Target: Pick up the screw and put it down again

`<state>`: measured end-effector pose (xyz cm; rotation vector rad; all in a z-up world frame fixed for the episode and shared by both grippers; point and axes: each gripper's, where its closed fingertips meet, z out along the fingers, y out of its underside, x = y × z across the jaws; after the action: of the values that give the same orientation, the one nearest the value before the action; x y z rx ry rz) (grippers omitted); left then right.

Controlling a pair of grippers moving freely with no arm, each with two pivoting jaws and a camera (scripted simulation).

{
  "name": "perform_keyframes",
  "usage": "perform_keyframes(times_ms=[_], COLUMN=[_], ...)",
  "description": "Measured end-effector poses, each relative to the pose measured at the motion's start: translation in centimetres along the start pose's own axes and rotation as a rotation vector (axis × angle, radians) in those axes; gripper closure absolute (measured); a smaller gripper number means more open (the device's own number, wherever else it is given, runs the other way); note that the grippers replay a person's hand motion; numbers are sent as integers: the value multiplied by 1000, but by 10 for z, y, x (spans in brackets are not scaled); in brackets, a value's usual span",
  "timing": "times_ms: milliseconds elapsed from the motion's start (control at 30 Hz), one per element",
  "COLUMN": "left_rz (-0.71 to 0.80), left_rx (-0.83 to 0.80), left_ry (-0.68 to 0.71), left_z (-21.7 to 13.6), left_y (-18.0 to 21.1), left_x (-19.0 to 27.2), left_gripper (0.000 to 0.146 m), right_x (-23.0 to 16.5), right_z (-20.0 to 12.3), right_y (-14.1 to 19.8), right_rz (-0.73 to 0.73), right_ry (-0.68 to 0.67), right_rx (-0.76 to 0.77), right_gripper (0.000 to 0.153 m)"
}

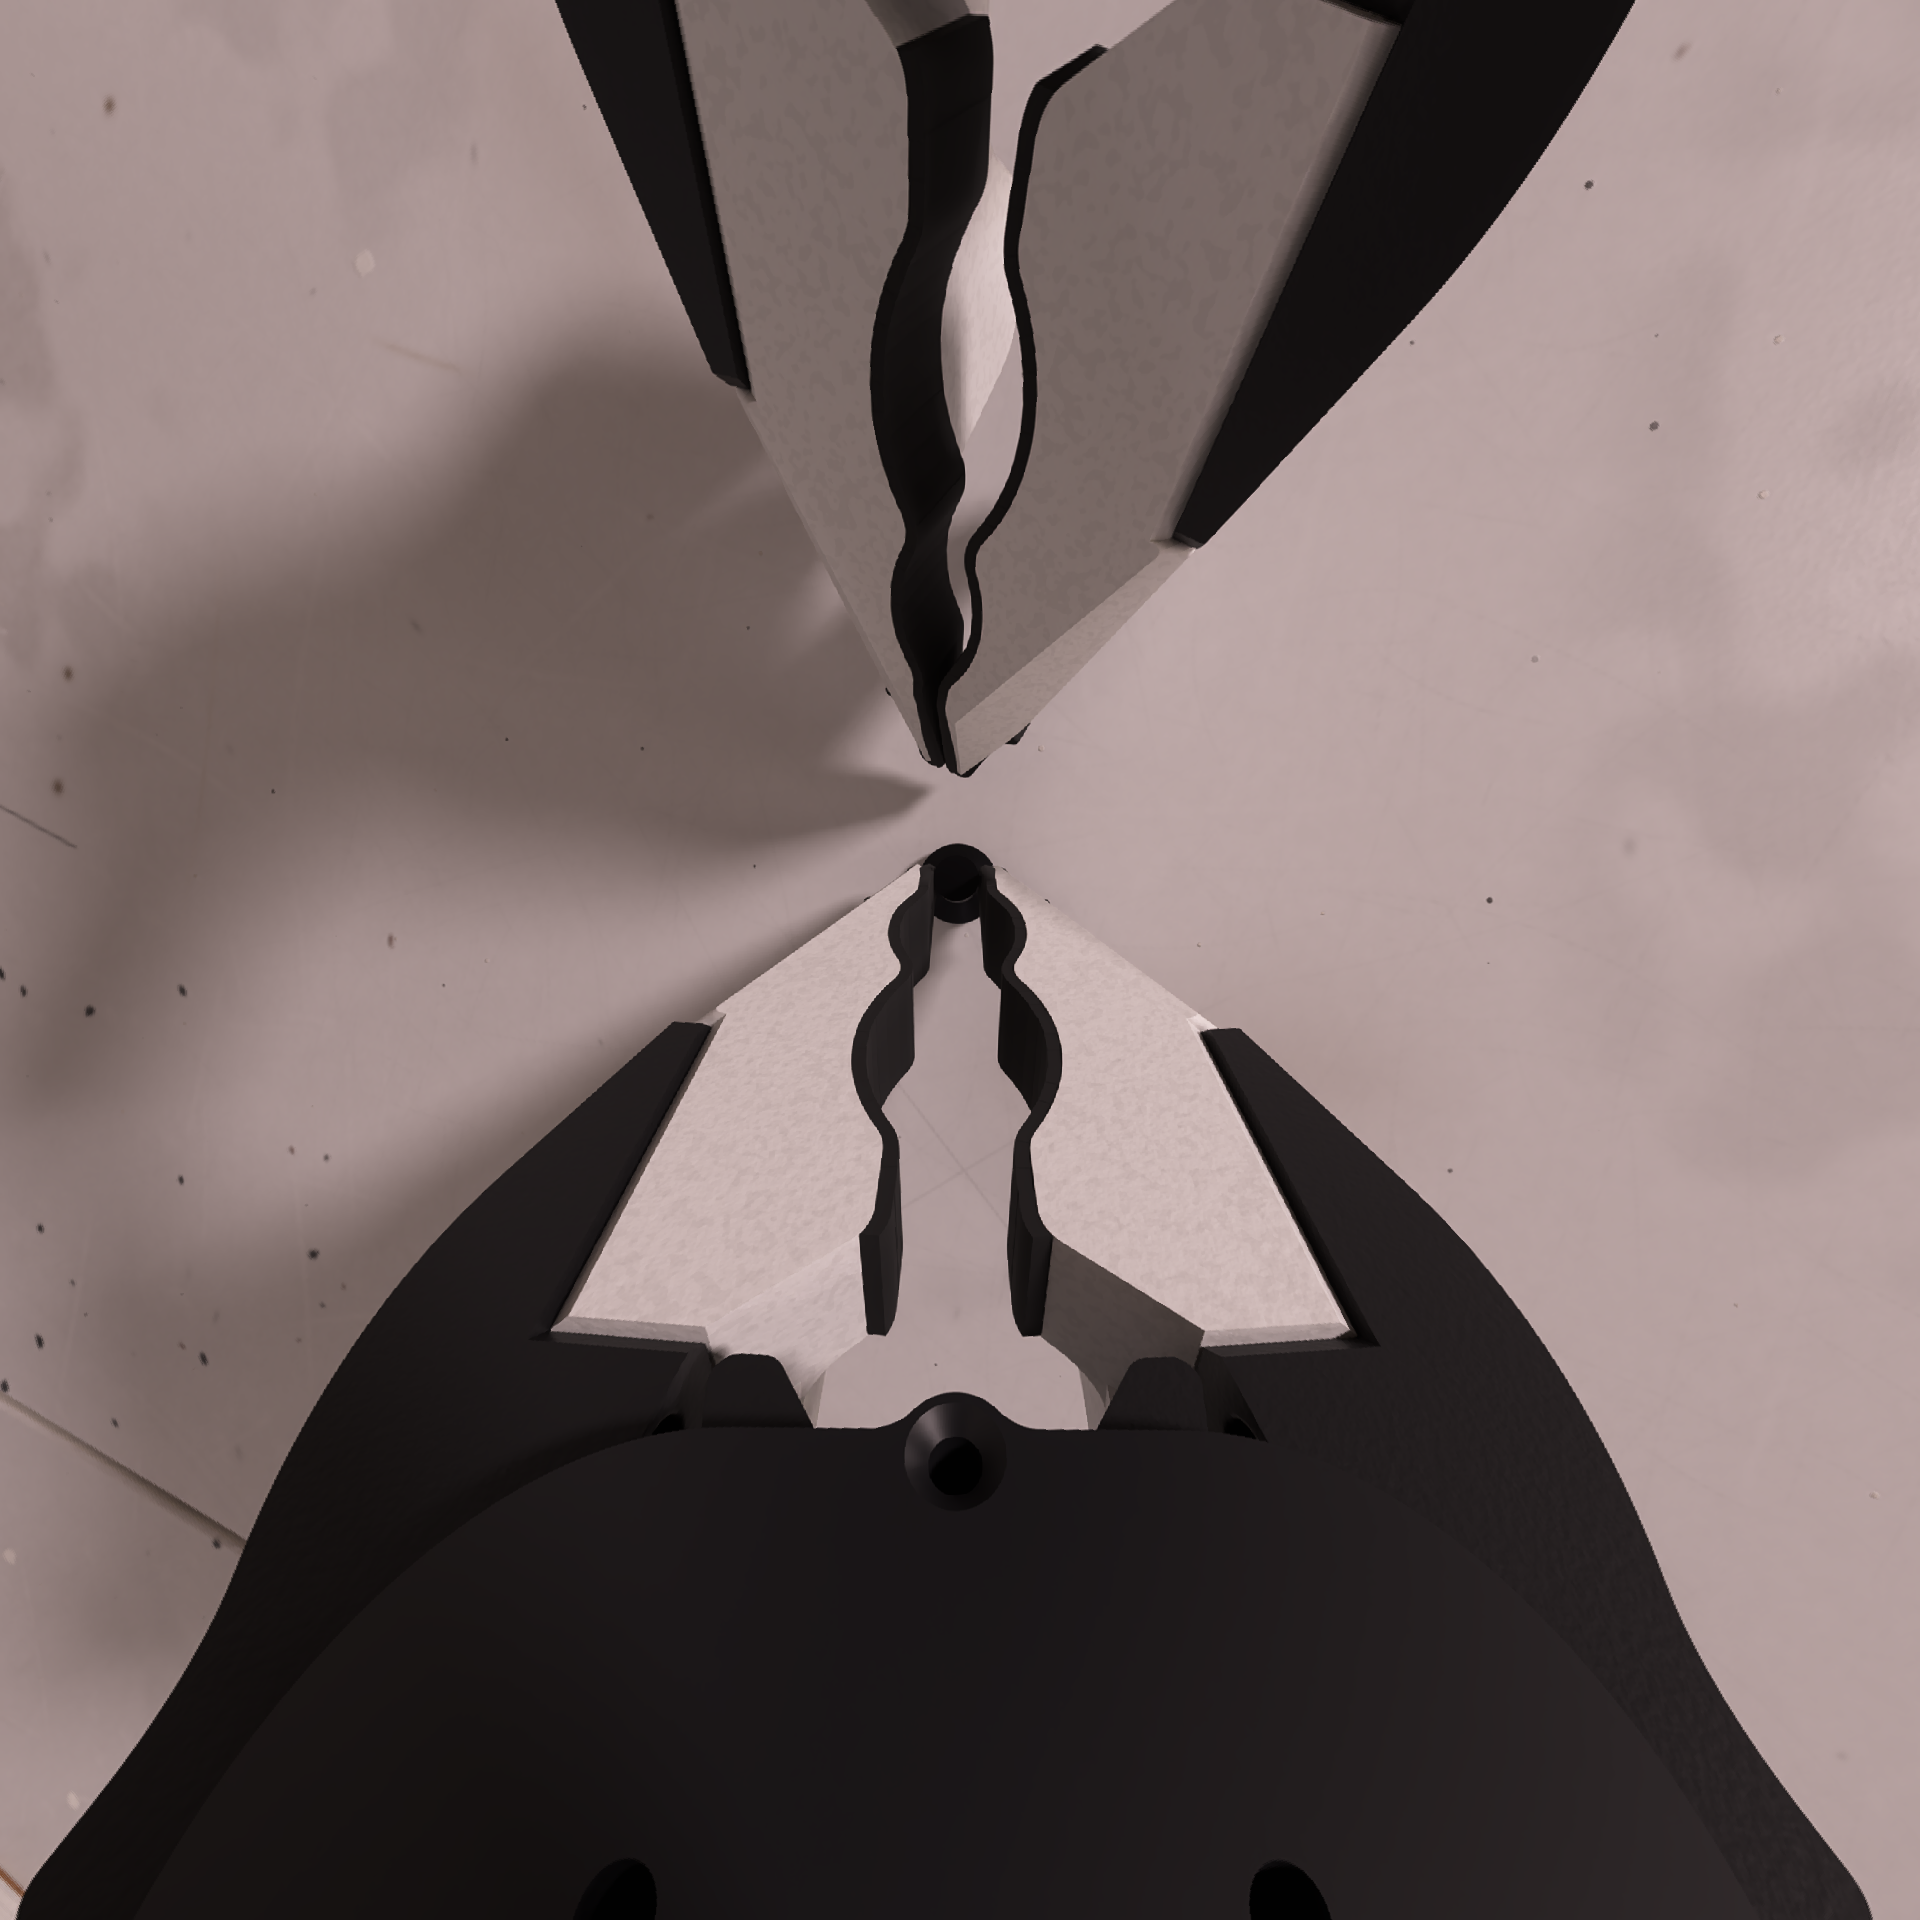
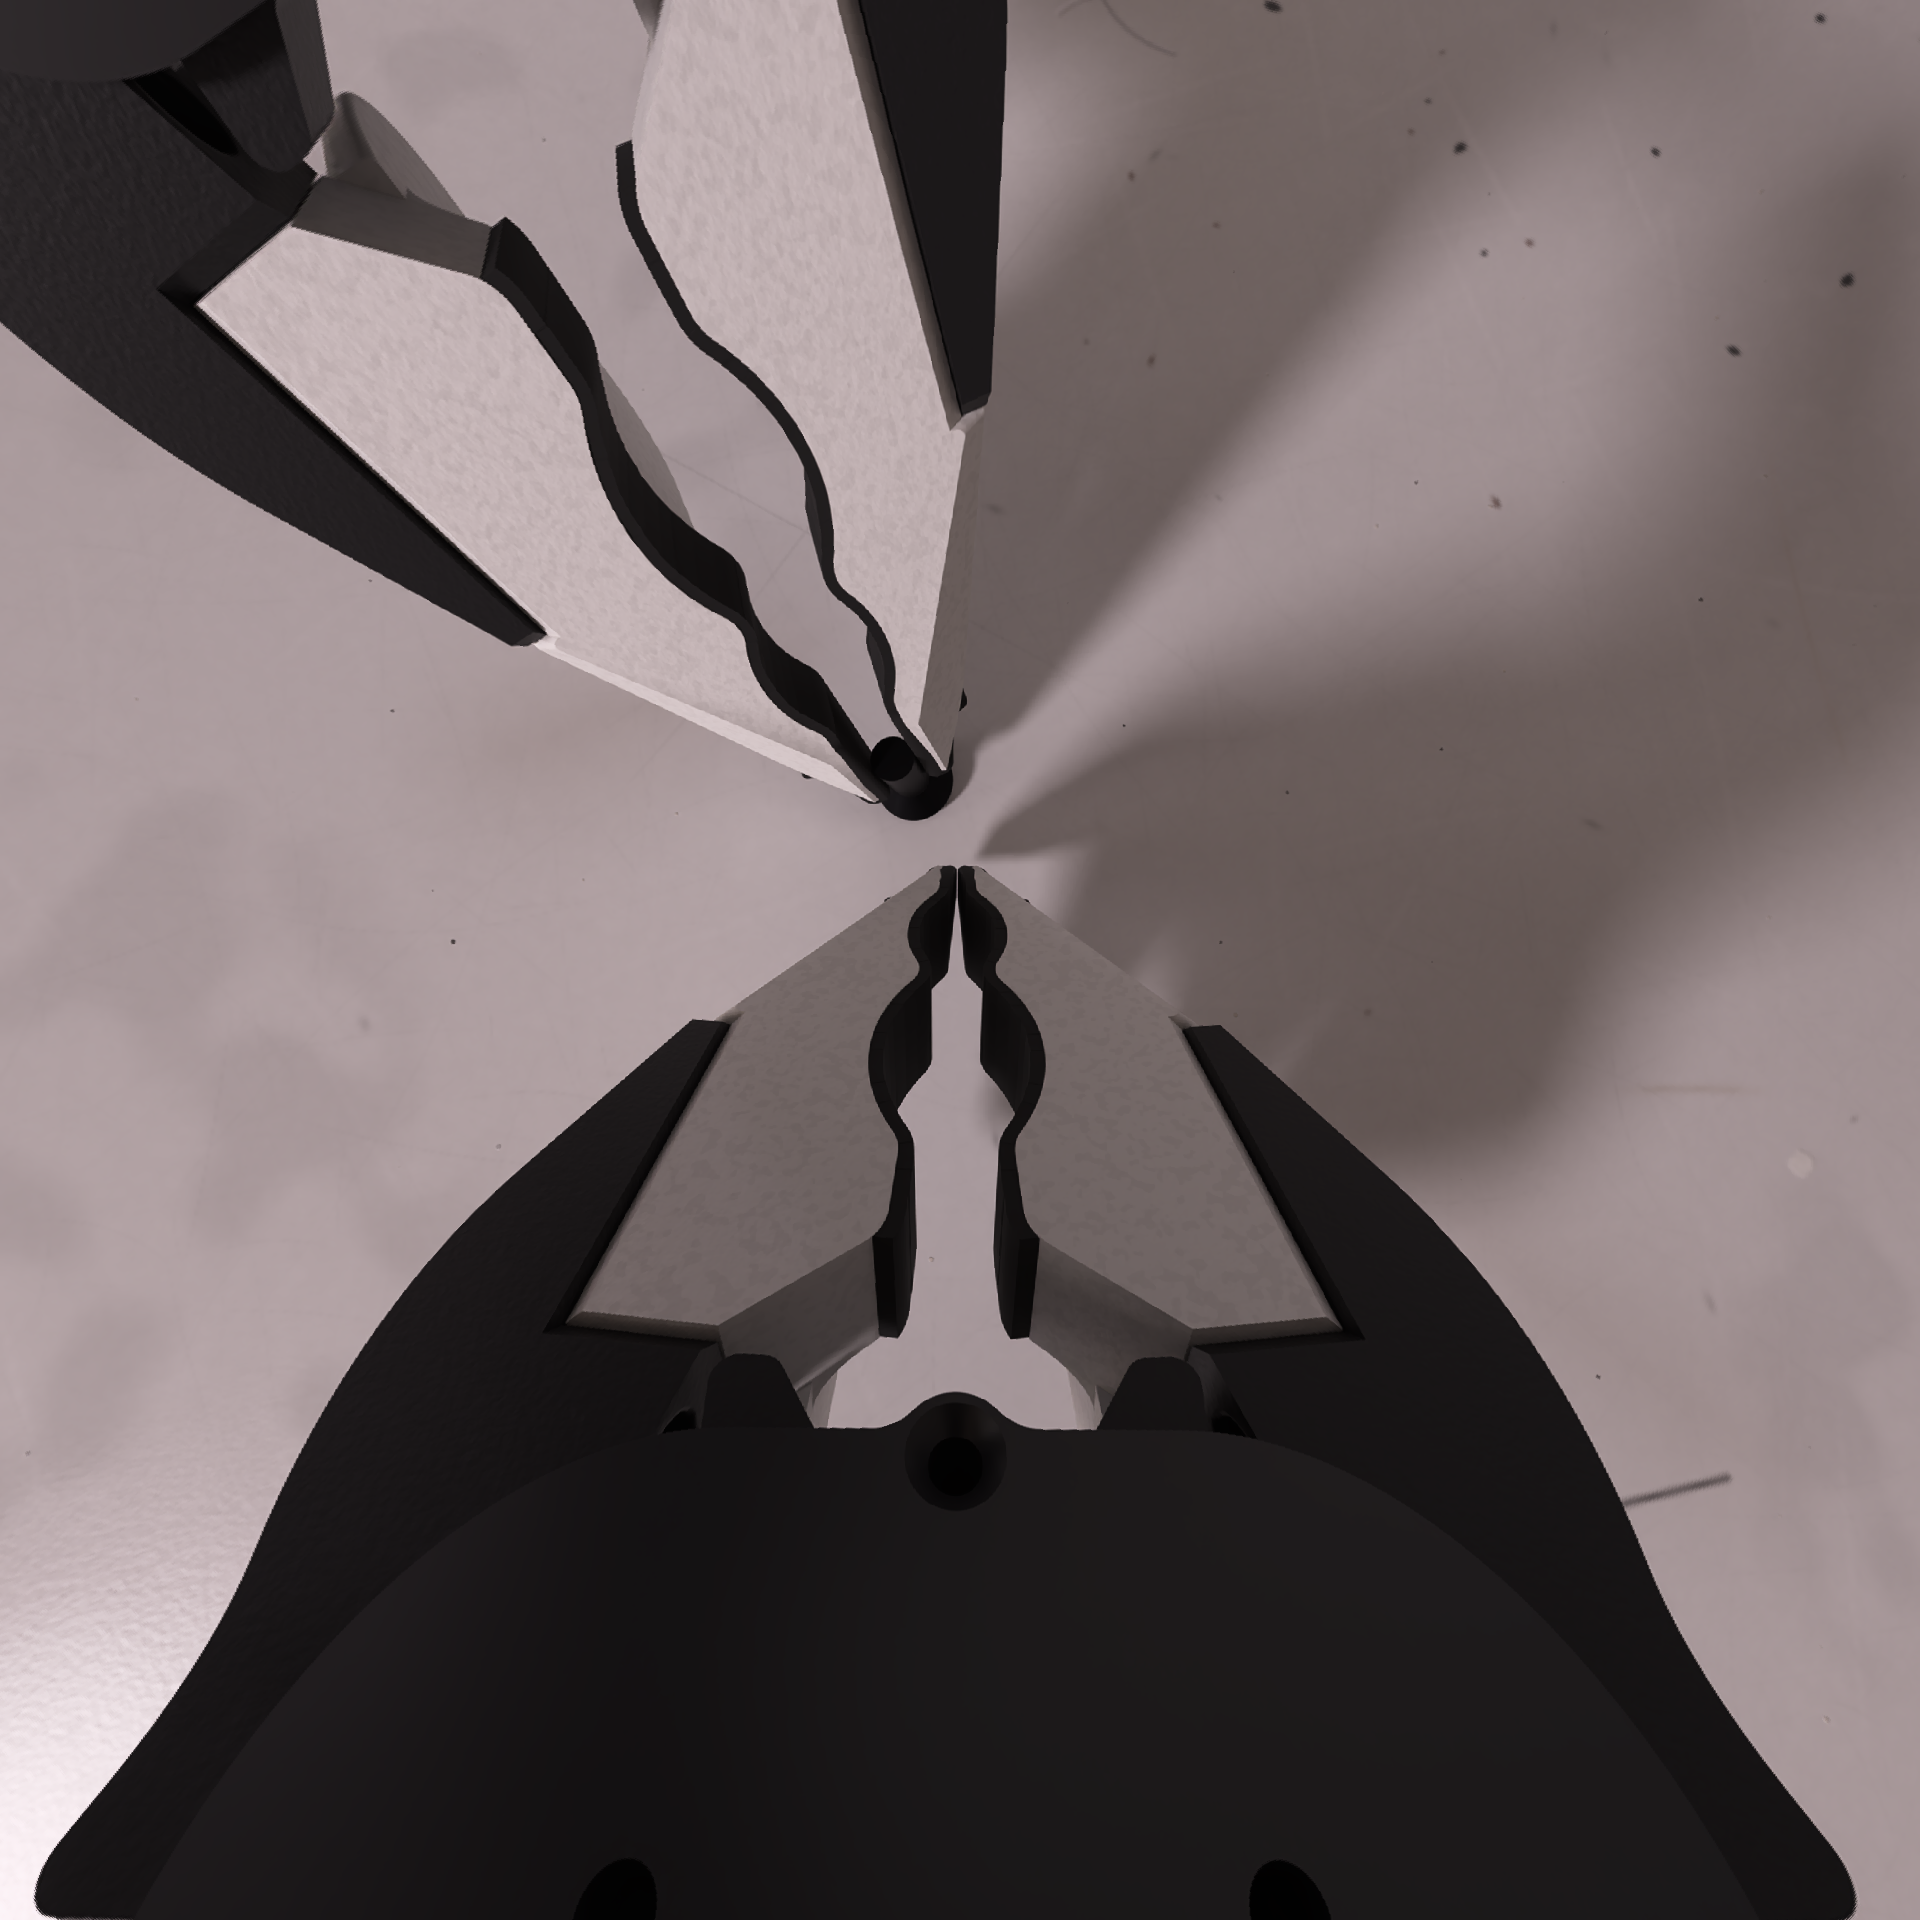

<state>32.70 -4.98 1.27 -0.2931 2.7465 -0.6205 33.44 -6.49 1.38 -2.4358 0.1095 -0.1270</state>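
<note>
Pale speckled surface (image 1: 1558,831), black screw (image 1: 958,883) pinched (left gripper (image 1: 958,878))

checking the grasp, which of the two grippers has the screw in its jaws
The left gripper: the black screw sits between its jaw tips. The right gripper is shut with nothing between its jaws.

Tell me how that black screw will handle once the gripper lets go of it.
The screw is tiny, black and round-headed, pinched at the very tips of the left gripper, so it probably slips easily. It looks rigid and light. Released on the smooth table, it may tip and roll.
</note>
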Motion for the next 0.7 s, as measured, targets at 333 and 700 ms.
perform_keyframes(times_ms=[333, 700], left_rz=[-5, 2], left_rx=[10, 8], left_ry=[-2, -23], left_z=[0, 0], left_y=[-1, 2], left_x=[0, -4], left_gripper=[138, 138], right_x=[13, 7], right_z=[-24, -7], right_y=[-9, -4], right_rz=[130, 26], right_ry=[16, 47], right_rx=[129, 52], right_gripper=[152, 152])
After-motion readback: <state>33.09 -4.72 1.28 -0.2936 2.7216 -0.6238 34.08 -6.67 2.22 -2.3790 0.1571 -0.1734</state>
